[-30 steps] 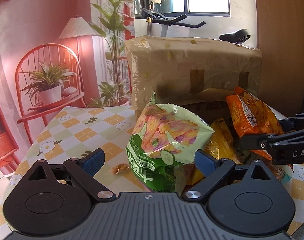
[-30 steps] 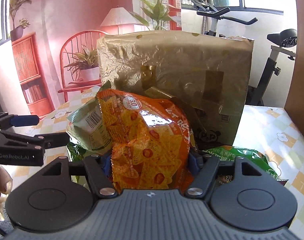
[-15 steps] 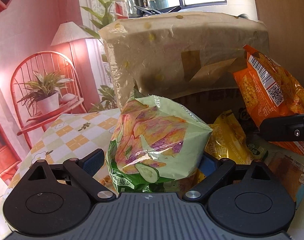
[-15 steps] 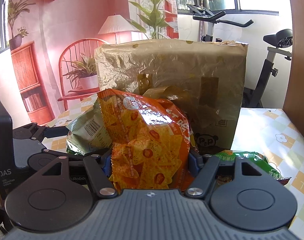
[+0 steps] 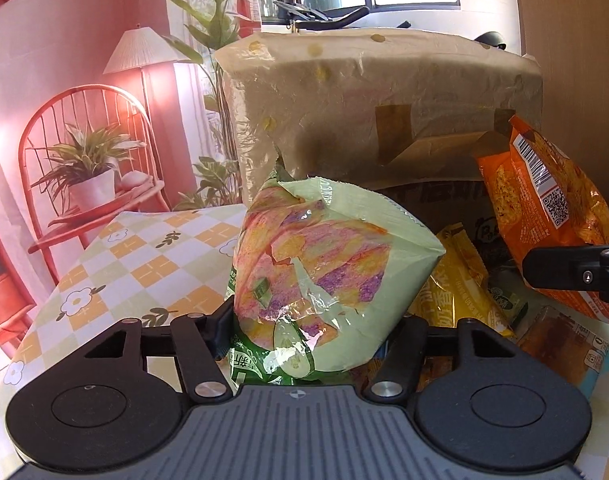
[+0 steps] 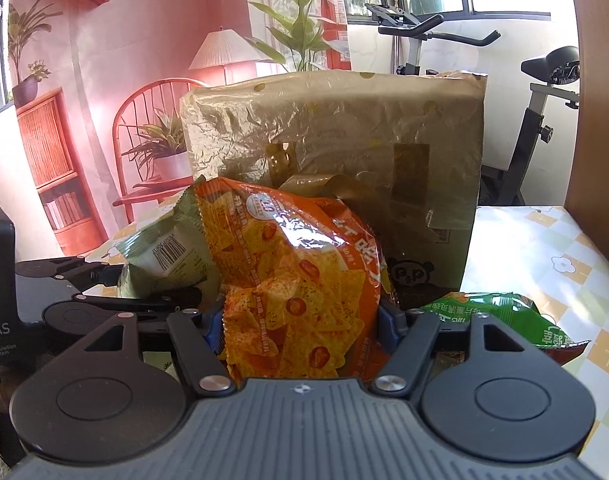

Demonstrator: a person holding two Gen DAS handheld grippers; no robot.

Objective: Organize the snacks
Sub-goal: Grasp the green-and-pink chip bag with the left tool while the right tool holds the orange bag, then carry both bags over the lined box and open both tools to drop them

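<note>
A light green chip bag with a cucumber picture stands on the checked tablecloth. My left gripper has it between its jaws, which are closing; the pads press its crinkled sides. The same bag shows in the right wrist view, left of the orange one. An orange tortilla chip bag is held upright with my right gripper shut on its lower half. That orange bag appears at the right of the left wrist view, in front of the box.
A large box wrapped in brown plastic stands just behind both bags. A yellow snack bag and a blue-edged packet lie between the grippers. A dark green bag lies on the table to the right. An exercise bike stands beyond the table.
My left gripper moved forward around the green chip bag and its jaws came in onto the bag's sides. The right gripper kept still with the orange bag.
</note>
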